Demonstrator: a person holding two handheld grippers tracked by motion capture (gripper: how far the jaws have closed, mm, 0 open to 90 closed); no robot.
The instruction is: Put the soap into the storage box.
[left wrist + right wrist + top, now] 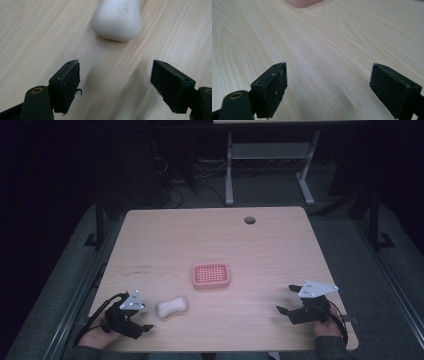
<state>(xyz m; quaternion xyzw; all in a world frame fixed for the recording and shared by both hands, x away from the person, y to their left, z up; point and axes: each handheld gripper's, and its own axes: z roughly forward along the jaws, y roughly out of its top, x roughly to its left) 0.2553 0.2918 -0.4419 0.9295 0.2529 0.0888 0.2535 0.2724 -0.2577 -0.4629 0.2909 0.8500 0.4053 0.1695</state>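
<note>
A white bar of soap (172,307) with a pinched waist lies on the wooden table (215,245) near its front left. Just left of the bar my left gripper (144,318) rests open; in the left gripper view the soap (117,20) sits a short way beyond the spread jaws, untouched. A pink slotted soap dish (211,275) stands mid-table, upright and holding nothing. My right gripper (286,300) is open at the front right, well clear of the dish; the dish's pink edge (303,3) peeks in at the top of the right gripper view.
A round cable hole (249,220) sits near the table's far edge. Beyond the table stand the white legs of another desk (229,170) and loose cables on a dark floor. Bare wood lies between the two grippers.
</note>
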